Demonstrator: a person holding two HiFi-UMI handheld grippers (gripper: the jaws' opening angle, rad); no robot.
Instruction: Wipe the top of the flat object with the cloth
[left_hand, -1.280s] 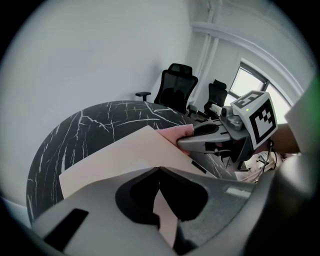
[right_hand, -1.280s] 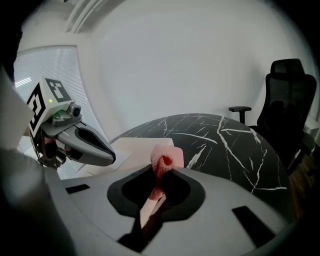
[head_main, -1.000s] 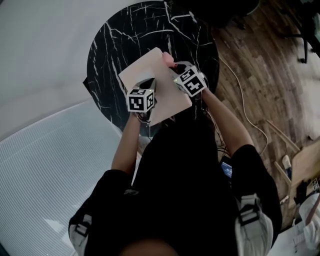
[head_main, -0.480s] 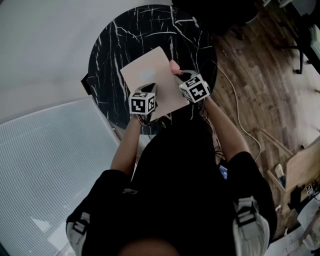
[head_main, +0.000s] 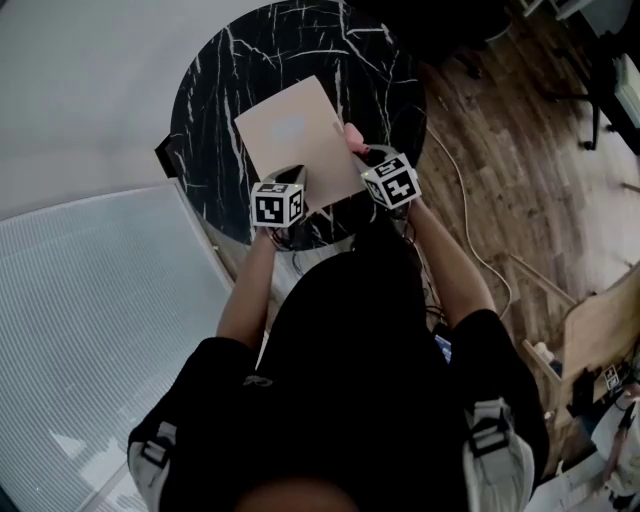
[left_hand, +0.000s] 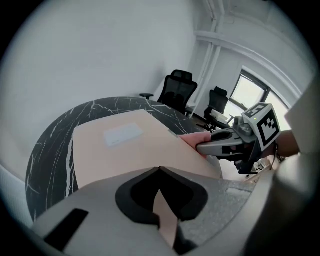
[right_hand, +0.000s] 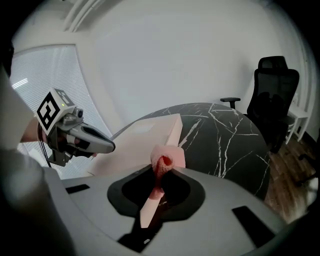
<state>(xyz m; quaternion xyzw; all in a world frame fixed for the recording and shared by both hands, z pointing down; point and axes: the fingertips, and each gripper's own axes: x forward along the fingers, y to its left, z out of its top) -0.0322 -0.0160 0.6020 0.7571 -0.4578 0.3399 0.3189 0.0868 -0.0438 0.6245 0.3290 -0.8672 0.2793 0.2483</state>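
My L gripper (left_hand: 160, 169): jaws clenched on the near edge of the flat board (left_hand: 125, 150), and a strip of board runs back between them. My R gripper (right_hand: 161, 165): pinched tight on the pink cloth (right_hand: 166, 159), which is bunched at the tips and touching the board's edge. Only the R gripper view shows that bunch head-on. The L gripper view gets it side-on, off to its right, as just a pink nub. Ahead of the L jaws, mid-board, is a pale label patch (left_hand: 122, 134). The board lies flat on the round black marble table (head_main: 215, 90). Past the table, the L gripper view shows 2 office chairs (left_hand: 178, 90), the R gripper view 1. Head view alone shows wood floor (head_main: 520, 150) right of R and a ribbed white panel (head_main: 90, 320) left of L. Count: 2 grippers, 1 board, 1 cloth, 1 table.
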